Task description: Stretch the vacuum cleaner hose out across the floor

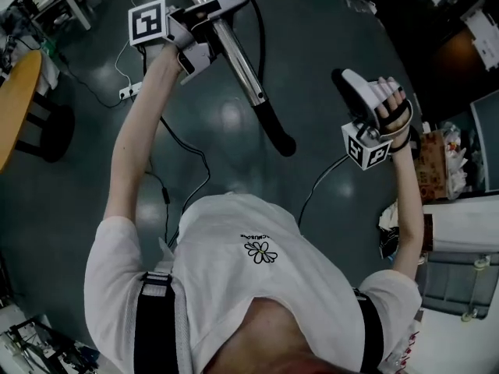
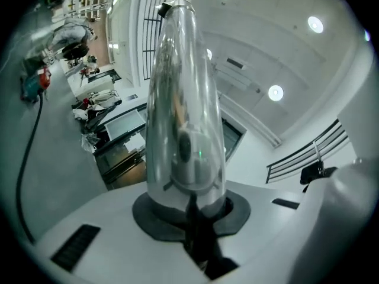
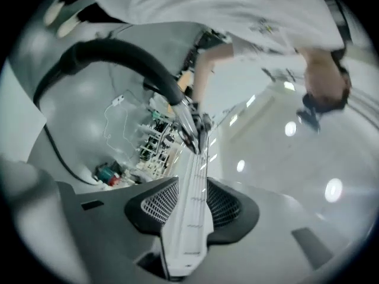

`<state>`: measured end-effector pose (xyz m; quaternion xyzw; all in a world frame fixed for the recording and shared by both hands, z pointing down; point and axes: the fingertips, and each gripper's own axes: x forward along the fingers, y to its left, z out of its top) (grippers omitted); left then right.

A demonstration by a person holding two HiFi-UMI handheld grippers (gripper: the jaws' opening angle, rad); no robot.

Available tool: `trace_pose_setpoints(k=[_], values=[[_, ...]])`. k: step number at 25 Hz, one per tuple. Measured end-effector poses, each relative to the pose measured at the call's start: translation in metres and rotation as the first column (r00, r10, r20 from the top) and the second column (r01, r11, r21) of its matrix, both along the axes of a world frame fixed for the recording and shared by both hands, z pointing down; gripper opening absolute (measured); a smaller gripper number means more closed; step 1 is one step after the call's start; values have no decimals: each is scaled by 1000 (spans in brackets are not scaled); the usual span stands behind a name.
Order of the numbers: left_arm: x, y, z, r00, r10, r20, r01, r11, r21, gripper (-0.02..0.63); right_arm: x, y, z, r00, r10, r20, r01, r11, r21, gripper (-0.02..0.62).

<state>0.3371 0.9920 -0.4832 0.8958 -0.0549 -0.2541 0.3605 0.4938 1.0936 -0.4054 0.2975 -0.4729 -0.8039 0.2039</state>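
The vacuum cleaner's shiny metal tube (image 1: 238,57) slants across the top of the head view and ends in a black curved grip (image 1: 277,135). My left gripper (image 1: 209,23) is shut on that tube near its upper part. In the left gripper view the tube (image 2: 183,99) stands straight up out of the shut jaws (image 2: 188,188). The right gripper (image 1: 343,78) is held up to the right of the black grip, apart from it, open with nothing between its pads. In the right gripper view the black hose bend (image 3: 118,55) arcs above the jaws (image 3: 190,176) to the tube.
A dark glossy floor lies below. A thin black cable (image 1: 187,150) and a white power strip (image 1: 129,90) lie on it. A round wooden table (image 1: 15,104) and black stool (image 1: 51,131) stand left. Packets (image 1: 437,162) and a grey bin (image 1: 460,279) crowd the right.
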Motion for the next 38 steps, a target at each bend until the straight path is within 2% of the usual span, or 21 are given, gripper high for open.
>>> trace_pose_setpoints(k=[1, 2, 3, 4, 5, 6, 7, 8, 9, 10, 12, 14, 16, 19, 22, 25, 27, 29, 31, 33, 38], values=[[2, 2, 3, 1000, 3, 30, -3, 1000, 20, 57, 9, -7, -14, 992, 45, 115, -27, 987, -155, 152], [5, 7, 5, 998, 14, 54, -17, 999, 41, 57, 10, -12, -23, 963, 83, 258, 17, 932, -362, 152], [10, 14, 8, 997, 35, 74, -40, 997, 61, 54, 3, -13, -29, 906, 129, 404, 142, 805, -576, 152], [18, 22, 11, 993, 64, 98, -72, 994, 79, 49, -10, -10, -30, 832, 191, 520, 321, 598, -734, 152], [29, 31, 15, 986, 97, 132, -110, 989, 97, 49, -25, -4, -27, 771, 258, 582, 494, 334, -802, 152], [42, 39, 20, 976, 130, 173, -150, 982, 112, 49, -42, 5, -22, 743, 303, 597, 612, 57, -789, 152], [57, 48, 24, 964, 160, 212, -189, 974, 122, 49, -58, 15, -14, 739, 317, 594, 664, -195, -722, 152], [72, 57, 27, 951, 187, 244, -224, 966, 131, 49, -71, 24, -5, 743, 318, 589, 669, -394, -630, 152], [86, 66, 29, 941, 210, 267, -254, 957, 139, 49, -79, 30, 8, 748, 328, 578, 652, -529, -543, 152], [98, 74, 30, 932, 228, 281, -277, 949, 149, 49, -84, 32, 22, 756, 347, 554, 631, -609, -479, 152], [118, 88, 31, 924, 244, 294, -302, 938, 171, 49, -89, 36, 47, 771, 383, 510, 607, -686, -402, 152], [131, 99, 31, 923, 254, 288, -314, 932, 183, 49, -91, 44, 56, 757, 413, 506, 601, -743, -294, 153], [141, 109, 27, 923, 284, 258, -337, 923, 188, 49, -90, 53, 54, 753, 392, 528, 565, -797, -215, 153], [157, 125, 23, 921, 337, 193, -371, 912, 177, 49, -77, 72, 55, 787, 319, 529, 489, -845, -218, 153], [184, 141, 26, 927, 355, 125, -372, 915, 158, 49, -44, 93, 61, 807, 347, 478, 494, -840, -225, 153], [222, 149, 40, 935, 334, 117, -350, 923, 160, 49, -2, 110, 72, 872, 372, 318, 468, -824, -320, 153], [249, 161, 46, 930, 342, 131, -363, 910, 199, 50, 25, 121, 79, 918, 354, 176, 396, -822, -409, 153], [275, 184, 47, 915, 376, 146, -402, 884, 240, 49, 48, 137, 86, 939, 339, 62, 327, -819, -471, 153], [297, 211, 52, 892, 415, 177, -449, 852, 267, 49, 66, 155, 94, 938, 347, -9, 296, -812, -503, 153], [315, 235, 61, 862, 458, 216, -505, 816, 281, 49, 78, 170, 103, 925, 379, -34, 307, -796, -522, 153], [341, 269, 75, 797, 538, 275, -603, 738, 304, 49, 96, 187, 114, 858, 514, 21, 445, -721, -532, 153]])
